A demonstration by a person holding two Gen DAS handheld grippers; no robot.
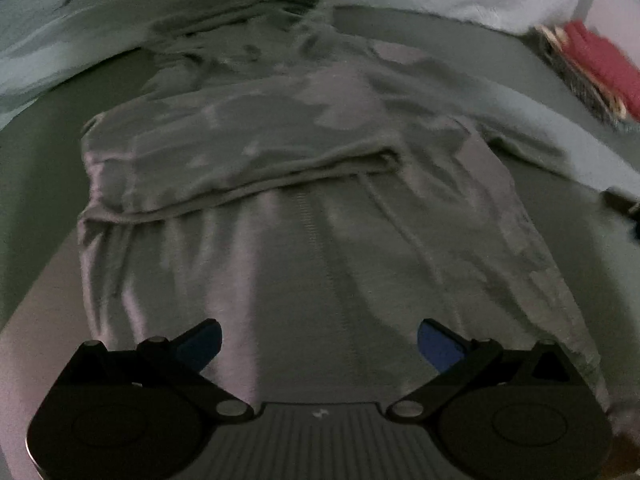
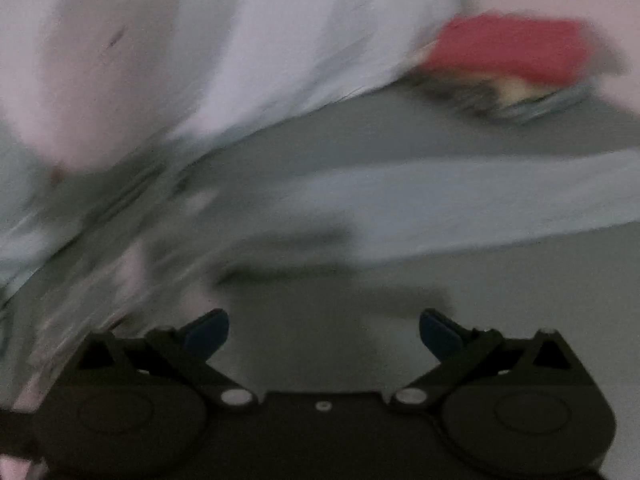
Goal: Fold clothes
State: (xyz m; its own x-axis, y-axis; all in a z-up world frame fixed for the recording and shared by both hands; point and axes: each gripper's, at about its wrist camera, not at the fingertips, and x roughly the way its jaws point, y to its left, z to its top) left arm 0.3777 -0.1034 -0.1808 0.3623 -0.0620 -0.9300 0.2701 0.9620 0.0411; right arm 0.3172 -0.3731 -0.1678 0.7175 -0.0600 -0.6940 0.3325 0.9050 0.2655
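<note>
now | grey garment (image 1: 304,208) spread on surface (image 1: 568,264), partly folded | left gripper (image 1: 319,340) wide, empty | right gripper (image 2: 324,330) wide, empty | hem corners are best pinched evenly, lifted together

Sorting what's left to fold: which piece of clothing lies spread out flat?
The grey garment, spread under the left hand-held gripper; the red one sits on a pile far right.

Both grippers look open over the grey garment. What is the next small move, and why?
Probably lower the left gripper onto the near hem of the grey garment and pinch it. Its jaws stand open and empty, and the garment lies only partly folded, one flap laid across its middle.
</note>
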